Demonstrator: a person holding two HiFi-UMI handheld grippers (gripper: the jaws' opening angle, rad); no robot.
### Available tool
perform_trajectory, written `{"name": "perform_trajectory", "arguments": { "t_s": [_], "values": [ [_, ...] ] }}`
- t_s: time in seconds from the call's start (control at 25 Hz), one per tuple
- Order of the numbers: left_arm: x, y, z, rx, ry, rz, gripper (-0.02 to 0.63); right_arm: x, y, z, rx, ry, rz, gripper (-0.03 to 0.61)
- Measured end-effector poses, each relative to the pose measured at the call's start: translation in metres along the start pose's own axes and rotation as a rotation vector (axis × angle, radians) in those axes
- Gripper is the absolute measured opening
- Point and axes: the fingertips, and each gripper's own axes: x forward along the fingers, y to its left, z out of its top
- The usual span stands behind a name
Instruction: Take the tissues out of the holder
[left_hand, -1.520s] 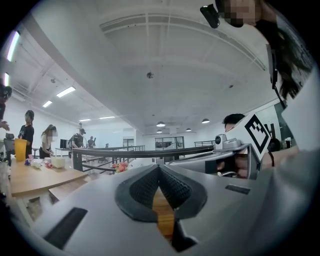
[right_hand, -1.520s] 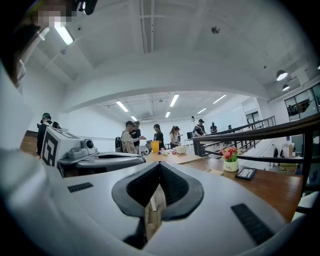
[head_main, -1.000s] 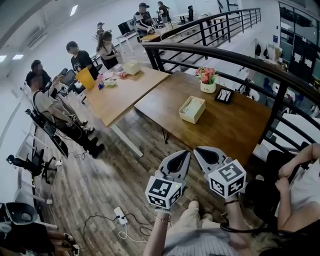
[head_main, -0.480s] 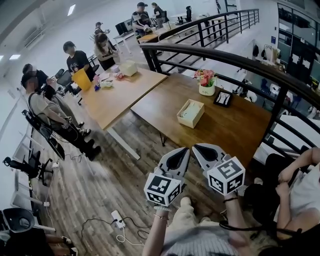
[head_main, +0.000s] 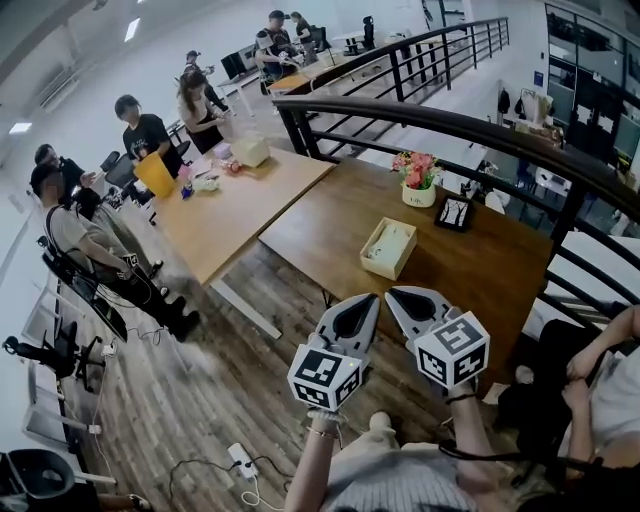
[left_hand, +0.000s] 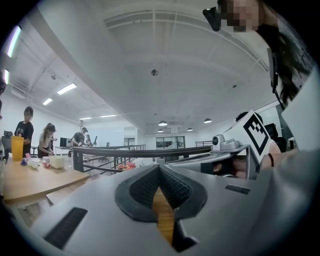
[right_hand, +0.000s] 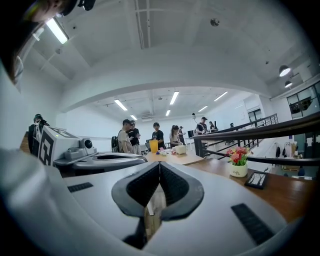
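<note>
The left tongs (head_main: 369, 303) and the right tongs (head_main: 394, 298) are each pressed together with nothing in them. They are held side by side, tips nearly touching, at the near edge of a dark wooden table (head_main: 480, 275). Ahead of the tips and well apart from them sits the tissue holder (head_main: 375, 266), with only bare table top between.

Beyond it to the right stand a pot of flowers (head_main: 419, 182) and a small picture frame (head_main: 454, 213), backed by a black railing (head_main: 450, 118). A lighter table (head_main: 240, 200) joins on the left, with people at its far end. A seated person (head_main: 600, 370) is near the right tongs' right side.

The holder is a shallow, open, pale wooden box with white tissues (head_main: 390, 243) lying inside.
</note>
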Motion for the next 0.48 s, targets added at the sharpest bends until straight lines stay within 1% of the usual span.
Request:
{"name": "perform_trajectory", "arguments": {
  "t_s": [0.2,0.48],
  "values": [
    [0.01,0.03,-0.006,-0.006,-0.006,-0.012,0.008,0.028,-0.009,0.0,-0.002,-0.006,-0.025,0.012],
    [0.031,0.076,0.001,-0.009,-0.015,-0.058,0.008,0.075,-0.027,0.013,0.001,-0.01,-0.078,0.012]
  ]
}}
